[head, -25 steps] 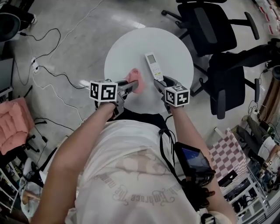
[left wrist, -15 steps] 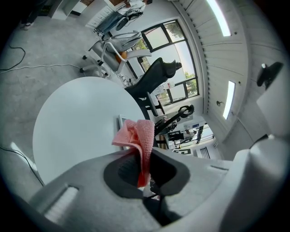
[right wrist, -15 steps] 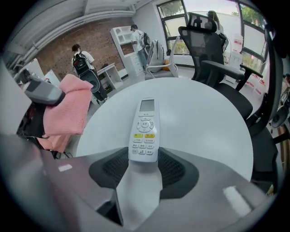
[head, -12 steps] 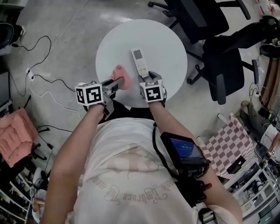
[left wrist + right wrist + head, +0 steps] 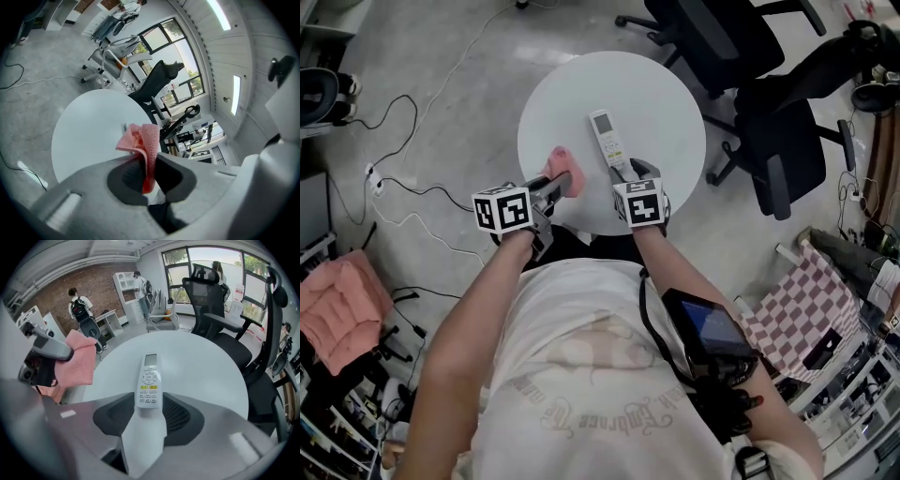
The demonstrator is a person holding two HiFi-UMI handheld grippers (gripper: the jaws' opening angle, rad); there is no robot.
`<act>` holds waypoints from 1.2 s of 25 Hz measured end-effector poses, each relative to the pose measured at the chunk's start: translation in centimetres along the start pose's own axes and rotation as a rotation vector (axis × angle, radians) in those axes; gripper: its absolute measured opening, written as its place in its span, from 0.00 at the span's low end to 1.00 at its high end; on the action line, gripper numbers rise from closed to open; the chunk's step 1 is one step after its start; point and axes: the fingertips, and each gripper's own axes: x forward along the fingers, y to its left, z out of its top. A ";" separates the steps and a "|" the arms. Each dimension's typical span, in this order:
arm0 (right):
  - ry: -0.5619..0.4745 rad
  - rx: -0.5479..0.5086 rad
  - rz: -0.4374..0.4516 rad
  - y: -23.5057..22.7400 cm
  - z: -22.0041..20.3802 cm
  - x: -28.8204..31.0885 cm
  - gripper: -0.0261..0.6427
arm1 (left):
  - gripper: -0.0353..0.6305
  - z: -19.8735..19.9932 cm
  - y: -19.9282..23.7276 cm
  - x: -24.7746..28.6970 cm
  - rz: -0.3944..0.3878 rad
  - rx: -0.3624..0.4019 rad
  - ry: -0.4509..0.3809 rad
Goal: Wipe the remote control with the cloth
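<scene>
Right on the remote control [image 5: 149, 376]: white, button side up, screen end pointing away across the round white table [image 5: 661, 98]. Near end clamped in the right gripper [image 5: 149, 400], dark pads pressed on its 2 long edges. Cannot tell whether lifted or resting on the tabletop.

Just to its left, the pink cloth [image 5: 144, 140], bunched and pinched tight in the closed jaws of the left gripper [image 5: 150, 165], loose end flopping out over the table's near left part. Cloth and remote close, side by side, not touching. Both grippers at the near rim, a marker cube on each.

Beyond the table, 2 black office chairs [image 5: 717, 37] off to the right. Grey floor all round, thin cables [image 5: 403, 173] trailing on the left. At the far left a pink cushion [image 5: 333, 305], at the lower right a checked fabric [image 5: 792, 314]. Far back in the right gripper view, a person with a backpack [image 5: 80, 309] by a brick wall.
</scene>
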 end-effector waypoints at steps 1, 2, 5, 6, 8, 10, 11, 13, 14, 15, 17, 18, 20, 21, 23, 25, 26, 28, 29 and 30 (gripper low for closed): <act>-0.028 0.010 -0.005 -0.2 0.3 -0.9 0.30 | 0.09 0.2 -0.3 -0.1 0.004 0.029 -0.002; -0.064 0.020 -0.009 -0.5 0.8 -1.9 0.22 | 0.09 0.5 -0.7 -0.3 0.006 0.064 -0.003; -0.189 0.039 0.000 -1.4 2.7 -5.2 0.05 | 0.09 1.5 -2.1 -0.6 0.003 0.174 -0.015; -0.226 0.037 0.012 -1.5 3.3 -6.3 0.05 | 0.09 1.7 -2.7 -0.8 0.000 0.207 -0.027; -0.297 0.019 0.036 -1.5 4.5 -8.6 0.05 | 0.09 2.5 -3.9 -1.3 -0.009 0.275 -0.067; -0.366 -0.013 0.054 -1.5 5.9 -10.8 0.05 | 0.09 3.4 -5.1 -1.9 -0.019 0.349 -0.107; -0.394 -0.027 0.063 -1.4 6.3 -11.9 0.05 | 0.09 3.5 -5.6 -2.4 -0.019 0.383 -0.118; -0.437 -0.041 0.081 -1.1 6.5 -14.1 0.05 | 0.09 3.1 -6.5 -3.4 -0.015 0.435 -0.125; -0.456 -0.042 0.088 -1.0 6.5 -15.1 0.05 | 0.09 2.8 -7.0 -3.9 -0.013 0.457 -0.123; -0.475 -0.042 0.091 -1.0 6.6 -16.0 0.05 | 0.09 2.7 -7.4 -4.2 -0.014 0.482 -0.121; -0.510 -0.045 0.094 -0.8 7.0 -17.3 0.05 | 0.09 2.7 -8.1 -4.9 -0.021 0.534 -0.117; -0.526 -0.048 0.096 -0.5 7.2 -17.8 0.05 | 0.09 2.7 -8.4 -5.2 -0.026 0.556 -0.115; -0.551 -0.053 0.103 0.4 7.1 -18.6 0.05 | 0.09 2.4 -8.5 -5.9 -0.036 0.582 -0.111; -0.560 -0.054 0.106 0.9 6.9 -18.9 0.05 | 0.09 2.1 -8.5 -6.1 -0.041 0.589 -0.109; -0.573 -0.048 0.109 1.7 6.5 -19.4 0.05 | 0.09 1.5 -8.3 -6.6 -0.048 0.592 -0.106; -0.582 -0.038 0.111 2.5 6.1 -19.7 0.05 | 0.09 1.0 -8.3 -7.1 -0.055 0.592 -0.101; -0.585 -0.036 0.111 2.8 5.9 -19.8 0.05 | 0.09 0.7 -8.3 -7.2 -0.059 0.594 -0.098; -0.594 -0.036 0.111 3.4 5.8 -20.0 0.05 | 0.09 0.4 -8.3 -7.4 -0.068 0.602 -0.088; -0.599 -0.036 0.110 3.6 5.8 -20.0 0.05 | 0.09 0.3 -8.3 -7.4 -0.073 0.607 -0.082; -0.604 -0.035 0.110 3.8 5.8 -20.1 0.05 | 0.09 0.2 -8.4 -7.4 -0.079 0.611 -0.076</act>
